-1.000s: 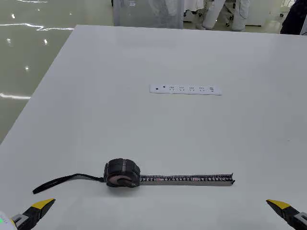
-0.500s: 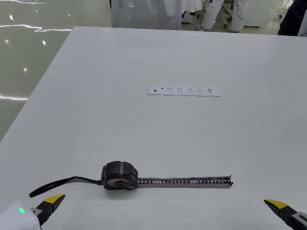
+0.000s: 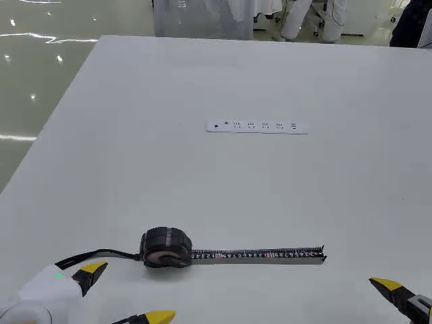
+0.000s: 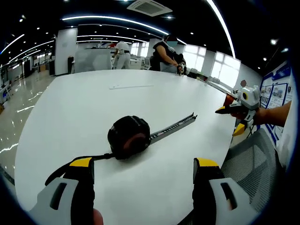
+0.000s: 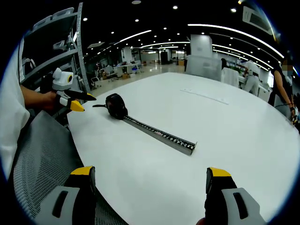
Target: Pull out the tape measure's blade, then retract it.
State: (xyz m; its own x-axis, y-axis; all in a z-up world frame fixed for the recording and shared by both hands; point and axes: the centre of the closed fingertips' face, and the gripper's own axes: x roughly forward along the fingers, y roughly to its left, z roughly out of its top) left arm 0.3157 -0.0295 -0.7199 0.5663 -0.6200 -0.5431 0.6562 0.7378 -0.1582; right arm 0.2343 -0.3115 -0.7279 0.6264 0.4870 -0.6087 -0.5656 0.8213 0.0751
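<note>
The big white counter [image 3: 202, 81] holds all the things. The left hand-held gripper [image 4: 144, 164] is near the tape measure [image 3: 165, 248], on the side where the strap comes out, and it does not touch it. Its two yellow-tipped jaws are wide apart and hold nothing. In the left gripper view the tape measure sits on the counter just ahead of the gap between these jaws. The right hand-held gripper [image 5: 150, 172] is on the other side of the tape measure, past the far end of the blade and well apart from it. Its jaws are wide apart too, and nothing is in them. A long, flat, white power strip [image 3: 256, 126] lies on the counter well apart from the tape measure, on the side away from the person. The tape measure is round and dark and lies on its side on the counter, between the two hand-held grippers. Its blade [image 3: 260, 254] is pulled out and lies flat on the counter, going in a straight line from the tape measure toward the right hand-held gripper. A thin black strap [image 3: 91, 256] curls out from the other side of the tape measure, toward the left hand-held gripper. A small hook [image 3: 323, 254] sits at the end of the blade farthest from the tape measure.
</note>
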